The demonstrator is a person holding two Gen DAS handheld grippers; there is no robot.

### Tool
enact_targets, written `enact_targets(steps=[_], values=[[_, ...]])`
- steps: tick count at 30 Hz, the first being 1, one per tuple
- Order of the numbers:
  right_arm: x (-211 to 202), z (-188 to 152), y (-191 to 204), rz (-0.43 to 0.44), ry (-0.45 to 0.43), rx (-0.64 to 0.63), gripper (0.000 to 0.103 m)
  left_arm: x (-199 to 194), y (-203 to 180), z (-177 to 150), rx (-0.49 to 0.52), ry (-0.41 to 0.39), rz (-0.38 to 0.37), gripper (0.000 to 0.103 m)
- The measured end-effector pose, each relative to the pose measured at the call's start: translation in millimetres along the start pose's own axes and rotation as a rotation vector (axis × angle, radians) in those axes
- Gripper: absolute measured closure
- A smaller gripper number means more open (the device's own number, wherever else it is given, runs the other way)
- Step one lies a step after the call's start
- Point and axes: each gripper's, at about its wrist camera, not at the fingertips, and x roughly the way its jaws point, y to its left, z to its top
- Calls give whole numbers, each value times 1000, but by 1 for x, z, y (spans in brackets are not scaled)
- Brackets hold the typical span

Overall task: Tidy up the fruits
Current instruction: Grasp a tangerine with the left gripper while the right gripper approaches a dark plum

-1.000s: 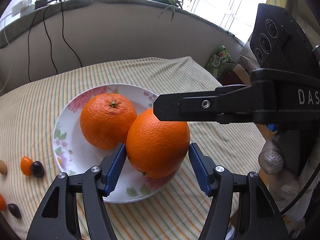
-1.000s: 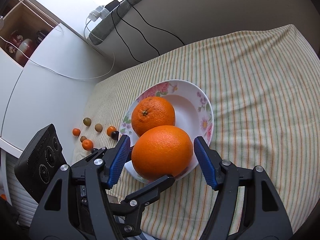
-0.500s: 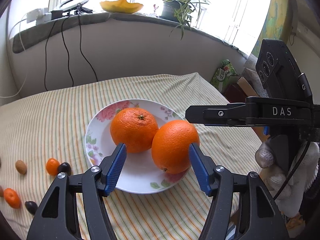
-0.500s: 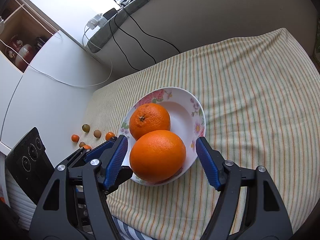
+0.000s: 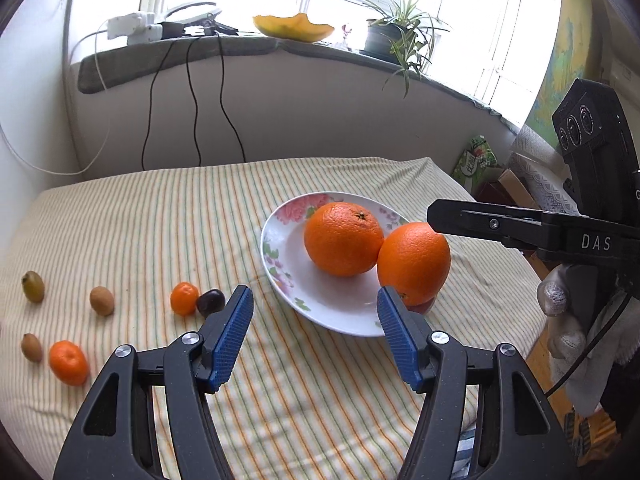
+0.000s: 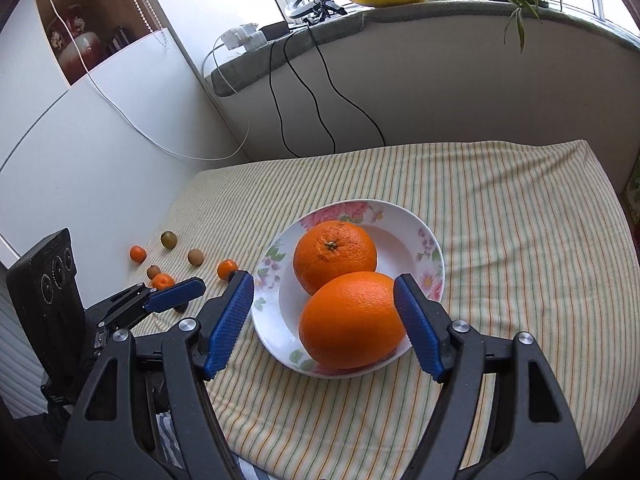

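A flowered white plate (image 5: 280,264) (image 6: 424,248) on the striped cloth holds two big oranges, the far one (image 5: 344,238) (image 6: 334,254) touching the near one (image 5: 414,266) (image 6: 352,320). My left gripper (image 5: 314,304) hangs open and empty over the cloth, short of the plate's near rim. My right gripper (image 6: 324,284) is open around the near orange: its right pad is close beside the fruit, its left pad well clear. Left of the plate lie several small fruits, among them a tangerine (image 5: 185,298) (image 6: 227,269) and a dark grape (image 5: 210,302).
More small fruits sit at the cloth's left end: a tangerine (image 5: 68,362), brown ones (image 5: 102,300) and a green one (image 5: 33,286). Black cables (image 5: 192,112) hang from the sill behind. The table drops off at the right, by a gloved hand (image 5: 560,308).
Both grippers drew back from the plate. The left view swung left, so the near orange left its jaws and the small fruits came into sight. The right jaws widened a little.
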Motion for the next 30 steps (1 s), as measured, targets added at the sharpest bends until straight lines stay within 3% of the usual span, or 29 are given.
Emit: enact_targets(steps=[12,14,18,20,30], values=[[21,-5,75,31,15,-223,28,-31,61,-29,-114,-26,127,40],[28,-6,83,47,26,-235,28,-35,71,-34,-138,-26,142,49],[42,-8,97,71,48,-251,28,-44,91,-46,-181,-30,177,49],[50,-10,104,91,63,-255,28,-48,100,-52,-200,-28,190,55],[92,-29,153,168,155,-363,44,-58,144,-65,-280,-35,244,59]])
